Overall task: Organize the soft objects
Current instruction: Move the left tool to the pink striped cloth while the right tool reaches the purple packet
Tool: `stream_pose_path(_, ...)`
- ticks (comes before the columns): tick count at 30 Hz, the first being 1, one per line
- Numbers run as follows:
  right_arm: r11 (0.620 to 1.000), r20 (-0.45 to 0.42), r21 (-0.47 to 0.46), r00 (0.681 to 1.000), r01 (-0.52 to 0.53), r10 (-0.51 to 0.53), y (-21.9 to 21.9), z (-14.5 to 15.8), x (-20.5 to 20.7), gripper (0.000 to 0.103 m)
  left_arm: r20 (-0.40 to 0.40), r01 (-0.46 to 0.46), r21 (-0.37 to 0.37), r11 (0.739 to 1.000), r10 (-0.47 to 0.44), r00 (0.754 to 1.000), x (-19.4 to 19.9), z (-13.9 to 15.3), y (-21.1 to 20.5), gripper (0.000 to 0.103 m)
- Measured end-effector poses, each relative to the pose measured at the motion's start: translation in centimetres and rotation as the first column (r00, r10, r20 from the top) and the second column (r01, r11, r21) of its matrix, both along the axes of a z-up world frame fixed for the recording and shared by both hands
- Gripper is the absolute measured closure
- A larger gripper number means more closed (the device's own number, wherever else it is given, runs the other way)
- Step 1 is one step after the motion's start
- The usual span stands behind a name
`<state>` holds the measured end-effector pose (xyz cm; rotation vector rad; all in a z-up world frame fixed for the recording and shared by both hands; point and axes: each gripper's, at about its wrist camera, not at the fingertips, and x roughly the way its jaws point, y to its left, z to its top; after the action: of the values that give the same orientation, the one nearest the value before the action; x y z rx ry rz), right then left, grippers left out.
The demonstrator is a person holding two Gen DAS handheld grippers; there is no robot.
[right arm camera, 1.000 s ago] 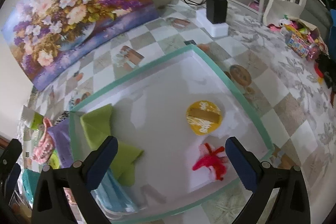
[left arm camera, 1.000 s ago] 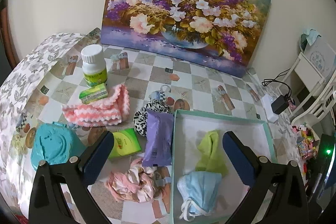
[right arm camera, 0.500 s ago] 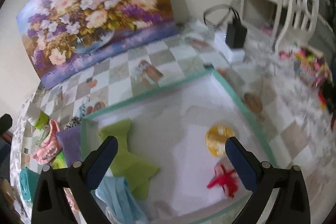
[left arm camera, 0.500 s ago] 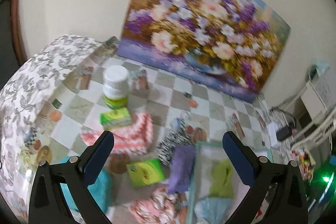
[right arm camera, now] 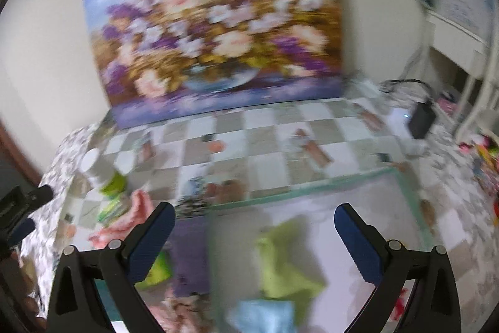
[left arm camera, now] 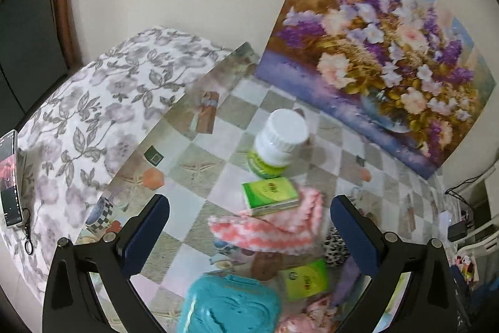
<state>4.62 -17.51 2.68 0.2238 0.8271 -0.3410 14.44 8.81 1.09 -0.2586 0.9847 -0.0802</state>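
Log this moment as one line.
left hand-held gripper: open, empty | faces pink knitted cloth | right hand-held gripper: open, empty | above tray

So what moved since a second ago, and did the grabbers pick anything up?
Both cameras swung away from the tray toward the wall. The left hand-held gripper moved left and now faces the pink knitted cloth and the white bottle. The right hand-held gripper tilted up toward the flower painting. Neither took hold of anything; both are open and empty. The green cloth stayed in the tray.
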Motion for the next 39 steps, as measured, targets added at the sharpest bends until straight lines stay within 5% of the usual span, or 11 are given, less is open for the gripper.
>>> stream_pose_path(8, 0.991, -0.076, 0.013, 0.988, -0.135, 0.136, 3.9, -2.3, 3.7, 0.004, -0.097, 0.062, 0.034, 0.998, -0.058, 0.994, 1.3, -2.2, -1.0, 0.0)
stream_pose_path(17, 0.995, -0.23, 0.035, 0.968, -0.098, 0.103, 3.9, -6.5, 5.6, 0.018, -0.182, 0.132, 0.072, 0.989, -0.117, 0.976, 2.5, -3.9, -3.2, 0.0)
stream_pose_path(25, 0.994, -0.284, 0.035, 0.953, -0.101, 0.107, 5.2, -7.8, 6.2, 0.027, -0.241, 0.194, 0.108, 0.975, -0.163, 0.957, 3.3, -5.3, -5.4, 0.0)
stream_pose_path(32, 0.99, -0.333, 0.02, 0.933, -0.136, 0.135, 5.8, -9.5, 6.1, 0.048, -0.27, 0.249, 0.155, 0.956, -0.201, 0.942, 3.4, -6.1, -7.2, 0.0)
stream_pose_path(37, 0.989, -0.327, 0.033, 0.934, -0.142, 0.145, 5.5, -9.5, 6.0, 0.051, -0.275, 0.27, 0.199, 0.942, -0.211, 0.938, 3.3, -6.2, -8.4, 0.001)
stream_pose_path(39, 0.992, -0.322, 0.049, 0.938, -0.118, 0.128, 4.9, -9.3, 5.8, 0.062, -0.279, 0.279, 0.21, 0.937, -0.216, 0.936, 3.2, -6.4, -9.0, 0.002)
